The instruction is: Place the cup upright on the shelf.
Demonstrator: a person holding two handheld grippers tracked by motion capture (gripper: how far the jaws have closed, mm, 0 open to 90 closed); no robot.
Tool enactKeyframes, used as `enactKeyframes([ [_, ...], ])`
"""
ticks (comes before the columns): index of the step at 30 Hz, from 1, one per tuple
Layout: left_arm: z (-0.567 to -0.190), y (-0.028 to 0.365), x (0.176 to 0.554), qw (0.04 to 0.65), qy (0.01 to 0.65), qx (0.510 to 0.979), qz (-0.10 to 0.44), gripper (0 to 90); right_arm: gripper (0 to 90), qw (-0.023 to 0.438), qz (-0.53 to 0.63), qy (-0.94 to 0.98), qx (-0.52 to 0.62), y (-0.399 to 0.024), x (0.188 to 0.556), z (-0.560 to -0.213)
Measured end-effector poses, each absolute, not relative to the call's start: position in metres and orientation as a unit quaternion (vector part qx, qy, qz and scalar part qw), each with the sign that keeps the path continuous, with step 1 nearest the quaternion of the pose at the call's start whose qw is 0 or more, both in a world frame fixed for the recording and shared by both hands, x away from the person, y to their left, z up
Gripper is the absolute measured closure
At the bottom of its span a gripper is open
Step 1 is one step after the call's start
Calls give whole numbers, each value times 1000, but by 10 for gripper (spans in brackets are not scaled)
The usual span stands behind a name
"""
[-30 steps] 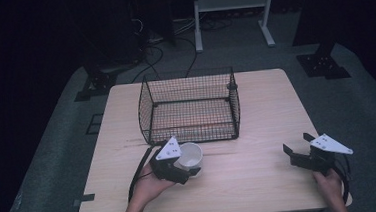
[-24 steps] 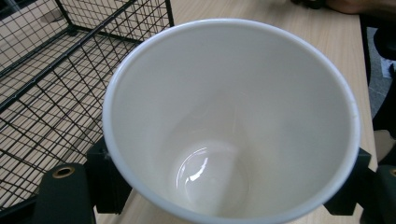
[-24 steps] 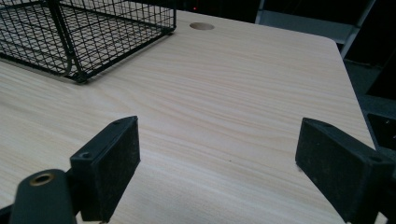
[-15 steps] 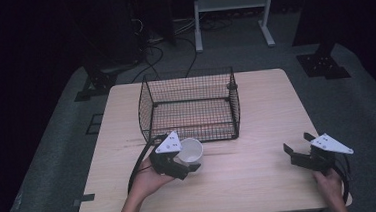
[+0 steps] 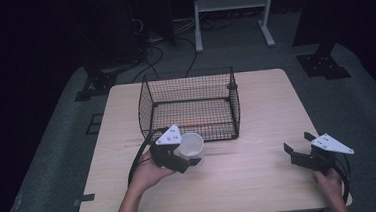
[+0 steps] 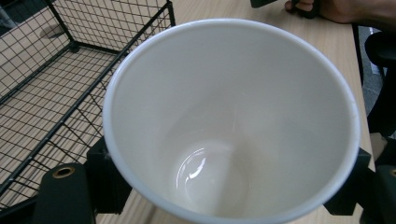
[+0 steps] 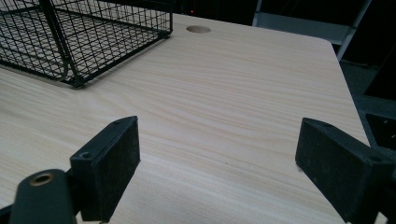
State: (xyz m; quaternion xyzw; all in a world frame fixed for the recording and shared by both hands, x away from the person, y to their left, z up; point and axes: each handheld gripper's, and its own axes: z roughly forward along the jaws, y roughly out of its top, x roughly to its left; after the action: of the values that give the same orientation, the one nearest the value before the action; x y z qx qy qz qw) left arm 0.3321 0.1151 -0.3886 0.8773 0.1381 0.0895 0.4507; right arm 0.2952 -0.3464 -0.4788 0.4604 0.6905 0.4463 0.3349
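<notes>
We have the cup (image 5: 192, 145) clamped in the left gripper (image 5: 187, 156), held just in front of the basket (image 5: 191, 108) near its front left corner, above the worktop (image 5: 260, 171). In the left gripper view the cup (image 6: 233, 121) faces us mouth-first, empty, with the two black jaws pressing on its outside wall from either side, below the rim. The right gripper (image 5: 302, 153) sits well apart near the right edge of the worktop, its jaws spread wide with nothing between them; the right gripper view has bare wood (image 7: 224, 107) between the pads and the basket corner (image 7: 74, 81) farther off.

We judge the cup to be light and thin-walled, probably paper or thin plastic with a smooth white skin. It looks stiff enough at the rolled rim but soft across the wall, so a hard squeeze could dent it or push it oval, and a weak one could let it slip along the taper. We think the best hold is the one we have: across the wall a little under the rim, where the rim keeps the shape. Being empty, it should swing easily and tip with any knock, so clearing the basket's top wire before lowering it matters most.
</notes>
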Motion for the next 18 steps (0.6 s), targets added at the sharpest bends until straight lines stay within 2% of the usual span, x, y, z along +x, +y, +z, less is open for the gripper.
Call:
enactKeyframes([
  [18,-356,119,353,454,125,877,90,209,131,332,447,689,464,-347,295,-479],
])
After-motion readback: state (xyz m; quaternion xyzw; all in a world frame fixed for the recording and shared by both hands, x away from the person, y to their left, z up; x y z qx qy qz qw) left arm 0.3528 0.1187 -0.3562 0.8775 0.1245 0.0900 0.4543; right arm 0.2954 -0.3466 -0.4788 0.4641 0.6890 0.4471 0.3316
